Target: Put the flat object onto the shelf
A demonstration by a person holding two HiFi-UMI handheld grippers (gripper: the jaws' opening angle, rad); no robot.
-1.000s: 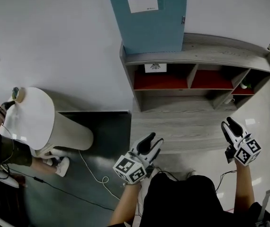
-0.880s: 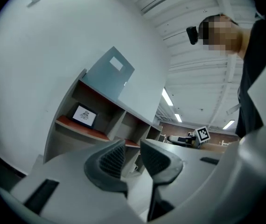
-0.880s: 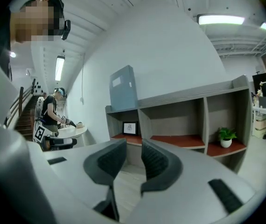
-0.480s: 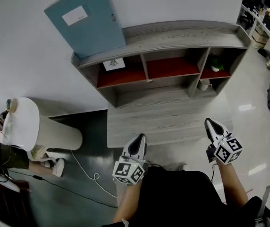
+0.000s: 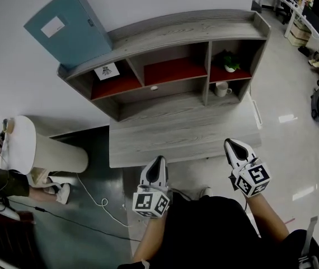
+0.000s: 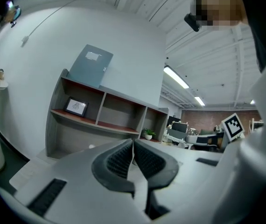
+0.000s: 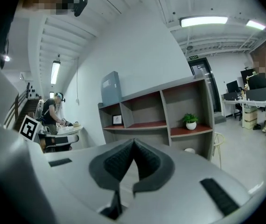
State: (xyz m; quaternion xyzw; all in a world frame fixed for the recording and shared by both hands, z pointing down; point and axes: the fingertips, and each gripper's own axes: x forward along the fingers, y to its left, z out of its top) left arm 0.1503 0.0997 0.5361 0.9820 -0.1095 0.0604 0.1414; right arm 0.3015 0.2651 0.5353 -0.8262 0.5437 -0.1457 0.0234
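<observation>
The flat object is a blue folder [image 5: 69,27] with a white label. It stands on top of the grey shelf [image 5: 170,31] at its left end and leans on the white wall; it also shows in the left gripper view [image 6: 91,65] and the right gripper view [image 7: 110,87]. My left gripper [image 5: 158,162] and my right gripper [image 5: 231,145] hover near my body, in front of the low grey platform [image 5: 176,133]. Both are shut with nothing between their jaws [image 6: 133,143] [image 7: 134,143], and both are far from the folder.
The shelf's red-floored compartments hold a framed picture [image 5: 107,72], a small potted plant [image 5: 230,65] and a white mug [image 5: 222,88]. A white round pedestal table [image 5: 25,147] with a person beside it stands at the left. A white cable [image 5: 101,203] lies on the dark floor.
Both grippers have gone from open to shut. The head view has swung, so the shelf and folder now sit further left and tilted. The grippers have drawn slightly inward.
</observation>
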